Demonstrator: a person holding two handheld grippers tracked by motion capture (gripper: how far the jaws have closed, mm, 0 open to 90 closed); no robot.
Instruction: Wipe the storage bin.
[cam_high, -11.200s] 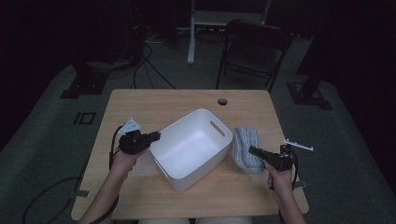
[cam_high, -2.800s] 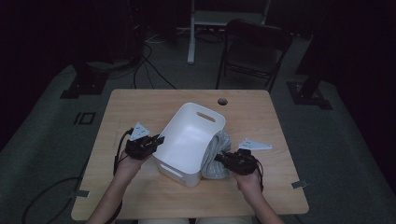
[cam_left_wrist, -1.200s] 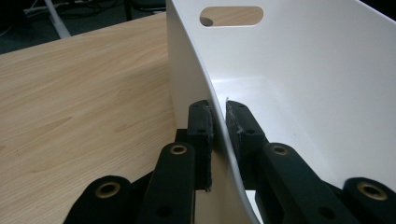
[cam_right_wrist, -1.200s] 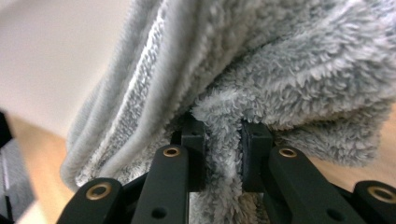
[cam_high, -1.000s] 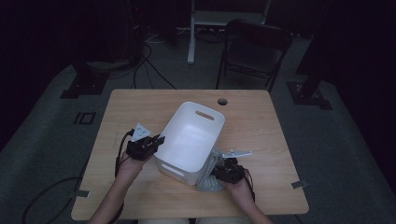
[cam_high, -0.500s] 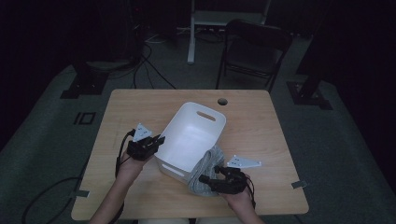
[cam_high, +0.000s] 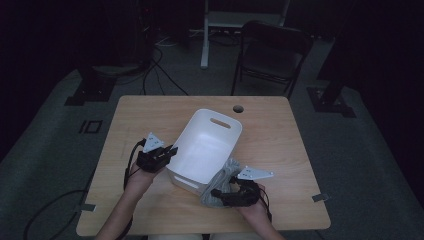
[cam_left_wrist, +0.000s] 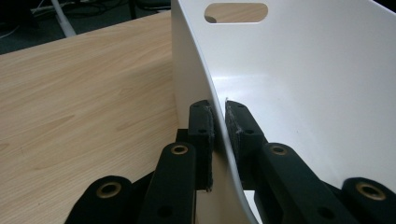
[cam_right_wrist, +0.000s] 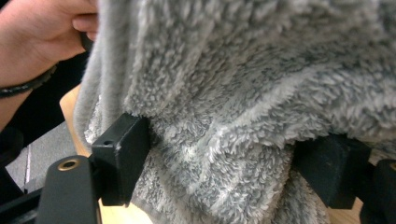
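- Plainly, a grey fleecy towel (cam_high: 220, 186) is bunched on the table (cam_high: 150, 115) directly ahead of the right gripper (cam_high: 218, 193), heaped against the near corner of the white tub (cam_high: 207, 145).
- Seen in the right gripper view, the towel (cam_right_wrist: 243, 93) hangs between the two jaws, which stand wide apart; the pile is brushed by the fingers (cam_right_wrist: 123, 156), but it is not pinched.
- Those jaws have just been opening, with the towel kept between them, so the cloth is judged to have been let go.
- The tub is clamped at its side wall by the left gripper (cam_high: 170, 150): in the left gripper view one jaw is set outside the wall (cam_left_wrist: 219, 130) and one inside, both pressed tight on the plastic.
- Beyond the left gripper's jaws the tub's inside is seen bare, with a handle slot (cam_left_wrist: 236, 12) at the far end.
- As a judgement, the tub is steadied and the towel has been brought up beside it, yet none of the cloth has been put inside.
- What is left, it would seem, is for the towel to be taken up again, lifted over the rim and dropped into the tub.
- Farther out past the table, a dark folding chair (cam_high: 272, 55) stands on the floor.
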